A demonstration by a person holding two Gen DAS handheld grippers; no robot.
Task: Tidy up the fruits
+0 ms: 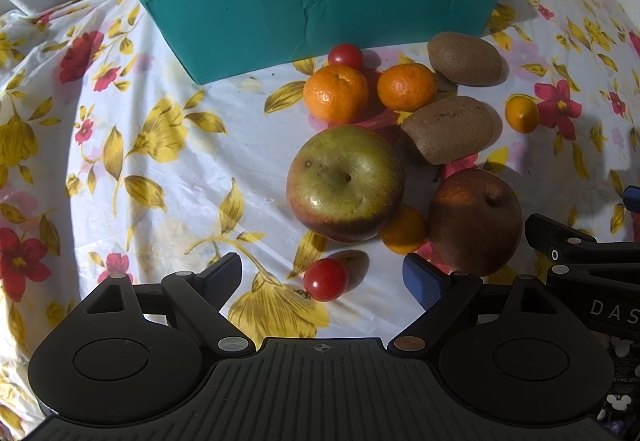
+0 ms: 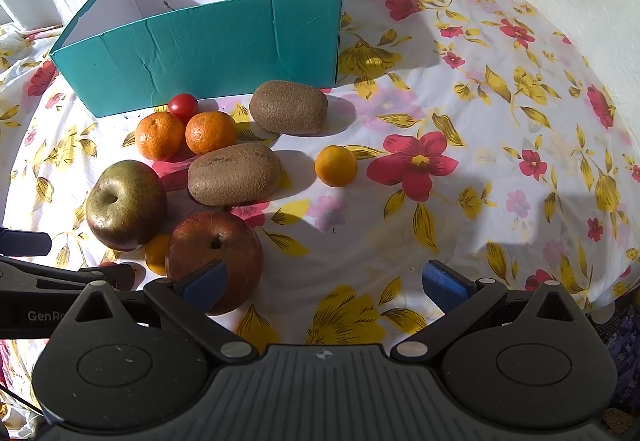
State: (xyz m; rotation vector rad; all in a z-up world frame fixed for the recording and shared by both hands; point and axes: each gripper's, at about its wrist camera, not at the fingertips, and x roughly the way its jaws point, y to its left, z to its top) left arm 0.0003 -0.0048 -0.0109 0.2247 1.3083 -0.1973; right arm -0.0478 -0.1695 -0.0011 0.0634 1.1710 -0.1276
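Fruit lies loose on the worktop [image 2: 460, 113] in front of the box [image 2: 224, 45], none in it as far as I can see: two apples, two kiwis, two mandarins, small orange fruits, two cherry tomatoes. The box sits open-topped just behind the heap, I judge as the place to gather them. My left gripper [image 1: 324, 281] hangs low with jaws wide apart, holding nothing, a cherry tomato [image 1: 325, 279] lying between the pads, likely the first pick since it sits nearest. The green apple [image 1: 345, 183] is just beyond it. My right gripper [image 2: 324, 281] is also spread and empty, its left pad in front of the red apple [image 2: 214, 247]; the apple lies off to that side, not between the jaws, so I would shift left before closing
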